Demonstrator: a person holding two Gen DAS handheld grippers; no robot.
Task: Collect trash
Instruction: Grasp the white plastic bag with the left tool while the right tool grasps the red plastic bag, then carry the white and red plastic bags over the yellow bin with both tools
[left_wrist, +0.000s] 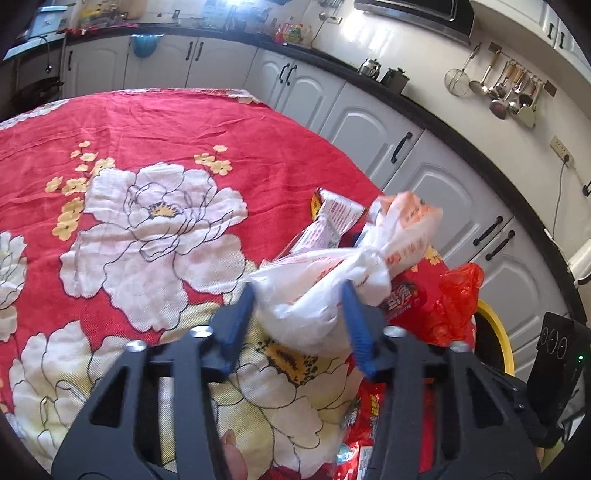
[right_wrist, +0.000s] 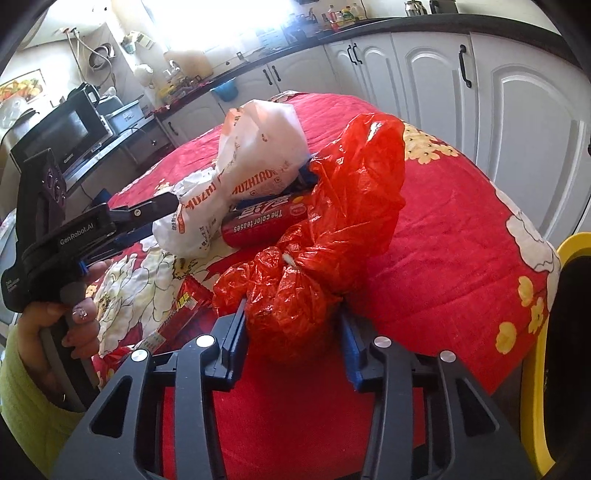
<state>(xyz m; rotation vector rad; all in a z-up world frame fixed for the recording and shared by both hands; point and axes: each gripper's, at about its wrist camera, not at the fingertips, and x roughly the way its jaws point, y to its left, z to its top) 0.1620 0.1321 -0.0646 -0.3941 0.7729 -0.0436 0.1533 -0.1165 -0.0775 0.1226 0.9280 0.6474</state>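
Gripping white bag (left_wrist: 317, 291) in left gripper (left_wrist: 299, 295), fingers pressed on its knotted bulk, bag partly raised off red tablecloth (left_wrist: 147, 122). Right gripper (right_wrist: 293, 317) fingers part-spread, set against both sides of red bag (right_wrist: 325, 240) resting on cloth; firm hold cannot tell. Red snack wrapper (right_wrist: 264, 221) lies between bags. Yellow bin rim (right_wrist: 532, 362) at my right, beside table edge.
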